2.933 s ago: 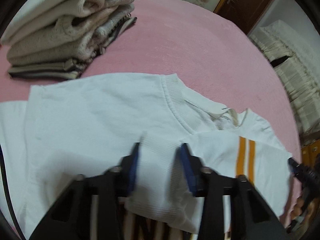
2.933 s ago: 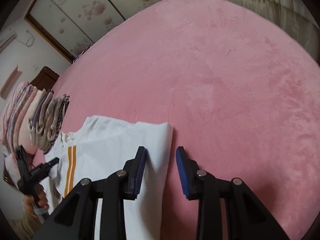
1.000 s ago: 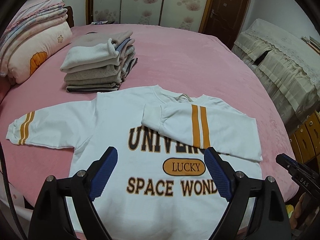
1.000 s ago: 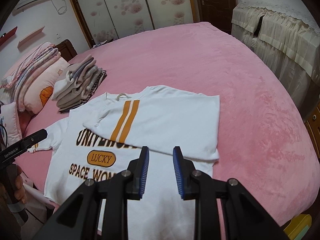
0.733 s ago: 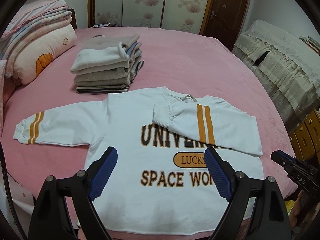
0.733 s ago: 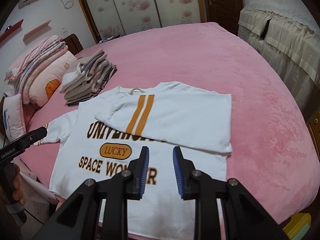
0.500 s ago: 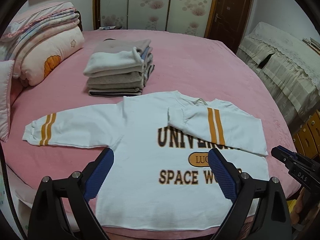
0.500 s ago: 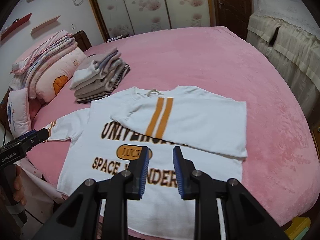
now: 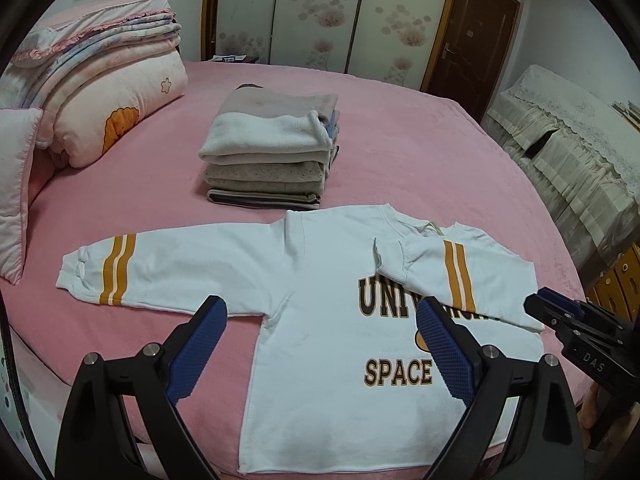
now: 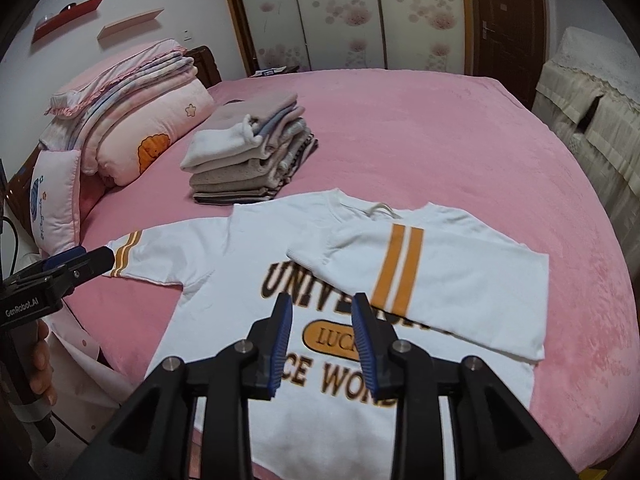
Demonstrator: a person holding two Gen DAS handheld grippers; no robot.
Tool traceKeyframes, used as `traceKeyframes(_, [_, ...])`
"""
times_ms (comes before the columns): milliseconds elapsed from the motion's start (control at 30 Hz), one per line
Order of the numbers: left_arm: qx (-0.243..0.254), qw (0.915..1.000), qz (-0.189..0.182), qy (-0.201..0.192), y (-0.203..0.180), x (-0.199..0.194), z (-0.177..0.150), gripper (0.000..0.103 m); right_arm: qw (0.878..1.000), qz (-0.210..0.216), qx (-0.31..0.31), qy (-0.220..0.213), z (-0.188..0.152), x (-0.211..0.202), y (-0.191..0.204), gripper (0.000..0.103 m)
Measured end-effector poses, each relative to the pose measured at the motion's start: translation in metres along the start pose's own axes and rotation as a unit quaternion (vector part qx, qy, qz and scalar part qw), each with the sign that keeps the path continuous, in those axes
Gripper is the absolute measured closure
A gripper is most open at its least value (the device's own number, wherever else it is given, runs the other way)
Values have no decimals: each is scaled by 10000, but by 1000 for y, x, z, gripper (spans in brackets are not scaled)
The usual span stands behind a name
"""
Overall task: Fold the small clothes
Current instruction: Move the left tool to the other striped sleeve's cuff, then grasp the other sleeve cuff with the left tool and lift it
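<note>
I'm over a pink plush bed [image 9: 420, 140], fuzzy nap, rounded edge dropping off at the near side. Far left: a stack of folded quilts [image 9: 100, 80], soft and puffy, pink with an orange print, and a small pillow [image 10: 56, 196] leaning beside it. Behind the work area sits a pile of folded clothes [image 9: 272, 156], knit and fleece layers in grey, beige and white, squared off, just beyond the shirt's shoulder.

The task piece, a white sweatshirt [image 9: 320, 320], lies flat, print side up, near the front edge of the bed. Smooth cotton, ribbed collar, dark block letters with an orange oval badge. Its left-hand sleeve [image 9: 160, 268] stretches straight out sideways, orange stripes near the cuff. The other sleeve [image 10: 432, 268] is folded across the chest, cuff near the collar, covering part of the lettering. The hem reaches almost to the bed edge.

Open room: bare pink surface right of the shirt and behind it; a covered sofa [image 9: 568, 152] stands past the bed's right side.

My left gripper [image 9: 320, 352] hangs above the outstretched sleeve's armpit area, jaws spread wide, nothing between them. My right gripper [image 10: 322, 344] hovers over the chest print, jaws opening from a narrow gap, holding nothing, clear of the fabric.
</note>
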State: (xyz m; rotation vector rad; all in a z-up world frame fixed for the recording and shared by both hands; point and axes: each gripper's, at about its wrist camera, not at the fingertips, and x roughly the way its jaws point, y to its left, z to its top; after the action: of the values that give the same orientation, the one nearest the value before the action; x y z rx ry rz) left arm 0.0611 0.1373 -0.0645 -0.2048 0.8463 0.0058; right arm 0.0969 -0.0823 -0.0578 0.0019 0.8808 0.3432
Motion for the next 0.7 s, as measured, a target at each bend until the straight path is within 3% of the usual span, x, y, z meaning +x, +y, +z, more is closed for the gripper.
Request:
traceKeyframes(200, [-4,9999,145,43,20,4,13,8,9998,133,-160,-45,19,14,29,72])
traceKeyframes(400, [-319,9990,203,230,61,20,28,8,9985,309,-432,-137,39,31,63,72])
traceKeyframes(600, [-1060,9924,95,613,143,45,37,8,9957,493,-776,-63,56,68,107,72])
traceKeyframes(700, [-1573,9844,245,752,195,59,36,8,9945,585,-873,-1,63,89,126,72])
